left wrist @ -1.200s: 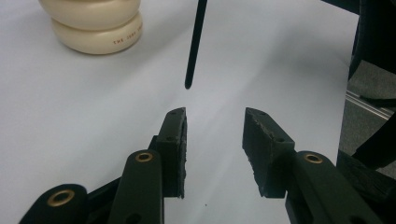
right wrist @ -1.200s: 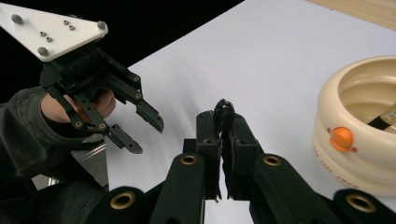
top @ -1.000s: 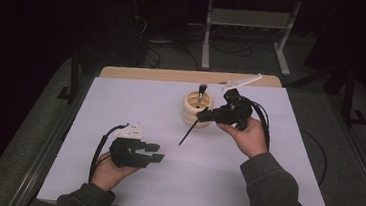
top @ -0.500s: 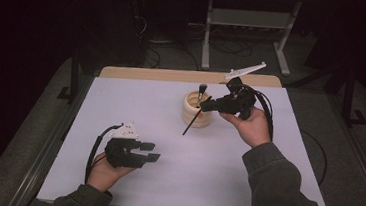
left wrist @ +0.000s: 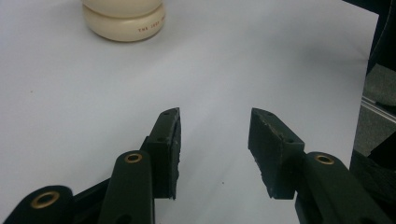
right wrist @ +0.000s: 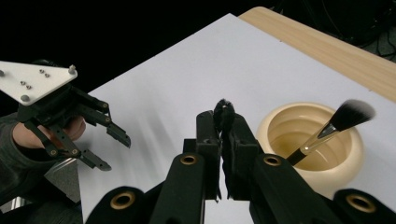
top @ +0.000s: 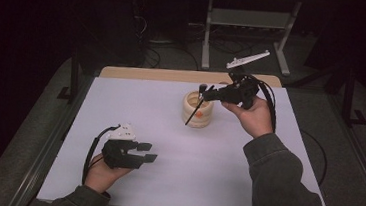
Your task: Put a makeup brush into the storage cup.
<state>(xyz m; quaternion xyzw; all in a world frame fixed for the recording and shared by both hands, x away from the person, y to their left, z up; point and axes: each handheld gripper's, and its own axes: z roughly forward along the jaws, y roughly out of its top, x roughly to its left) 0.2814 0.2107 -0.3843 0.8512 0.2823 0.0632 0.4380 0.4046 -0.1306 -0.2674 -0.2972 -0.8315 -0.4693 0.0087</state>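
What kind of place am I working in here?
Likely a lab or recording workspace: a white-topped table in a dark room, loose cables and a metal stand on the floor behind it.

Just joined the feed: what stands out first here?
The right gripper, shut on a black brush, holds it slanted above the cream pot at the white sheet's far middle. Another brush stands in the pot. The left gripper rests near, open and empty.
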